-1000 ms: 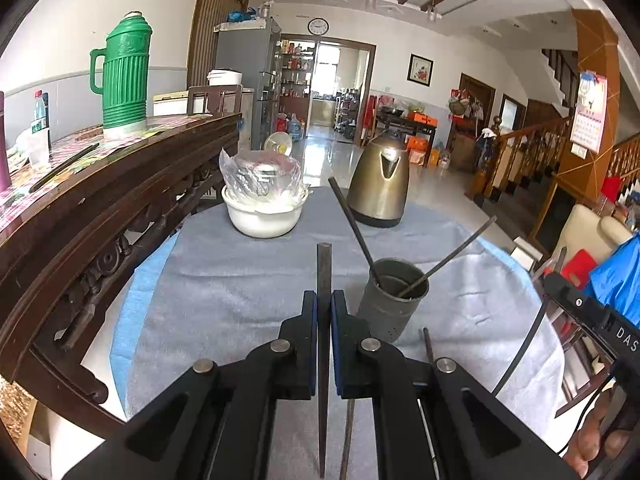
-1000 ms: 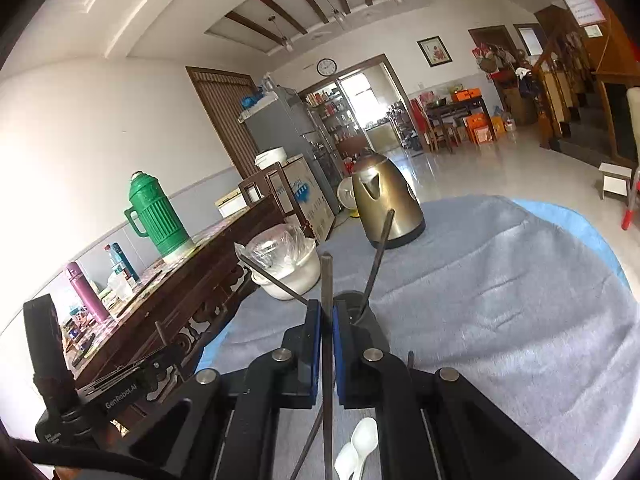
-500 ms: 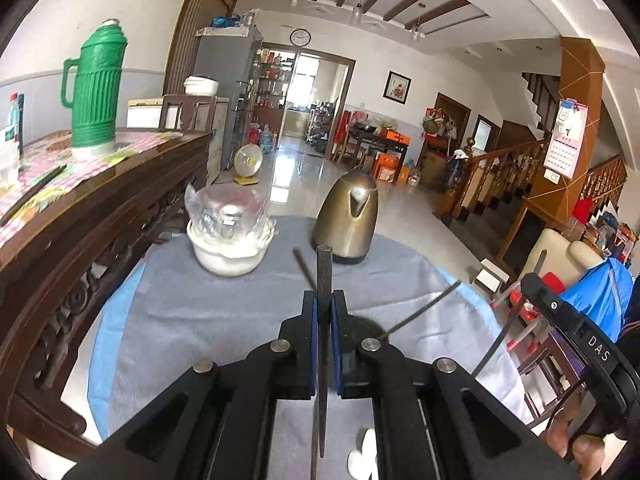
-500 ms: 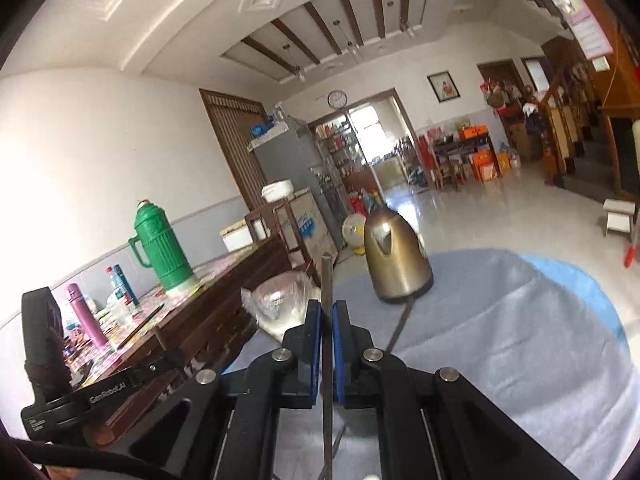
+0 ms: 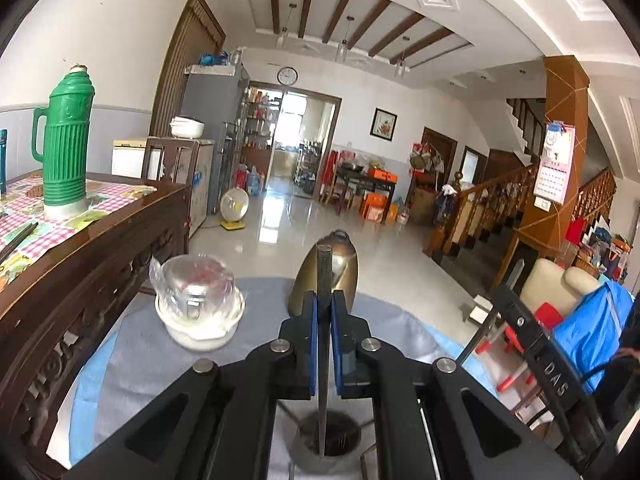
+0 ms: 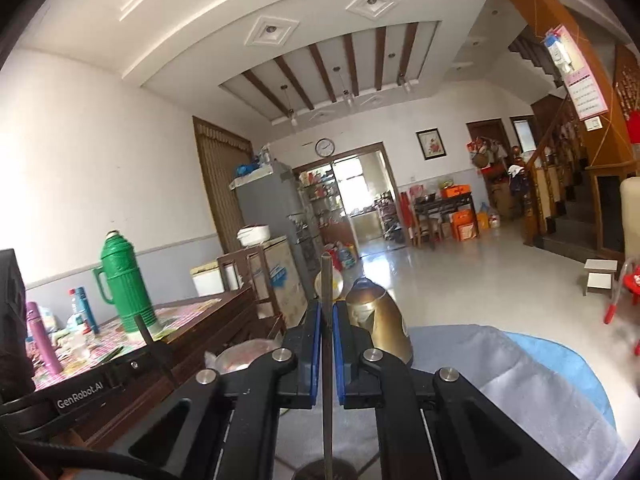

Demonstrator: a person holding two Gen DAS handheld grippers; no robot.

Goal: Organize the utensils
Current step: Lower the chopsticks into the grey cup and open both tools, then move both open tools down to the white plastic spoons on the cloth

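Note:
My left gripper [image 5: 323, 304] is shut on a dark chopstick [image 5: 324, 400] held upright; its lower end shows over the mouth of a grey metal cup [image 5: 316, 460] directly below. My right gripper [image 6: 327, 312] is shut on a second dark chopstick [image 6: 326, 280], also upright, with the cup's rim [image 6: 326, 470] at the bottom edge beneath it. In the left wrist view the right gripper [image 5: 505, 294] stands to the right with its chopstick tip [image 5: 518, 270] sticking up. The left gripper [image 6: 156, 354] shows at the lower left of the right wrist view.
A brass kettle [image 5: 346, 268] and a white bowl covered in plastic wrap [image 5: 198, 312] stand on the grey cloth [image 5: 152, 364] beyond the cup. A dark wooden sideboard [image 5: 100, 248] with a green thermos [image 5: 66, 140] runs along the left. Chairs crowd the right side.
Both grippers have risen and tipped upward, each still holding its chopstick. The cup has slid from ahead of the fingers to underneath them, and more of the room shows.

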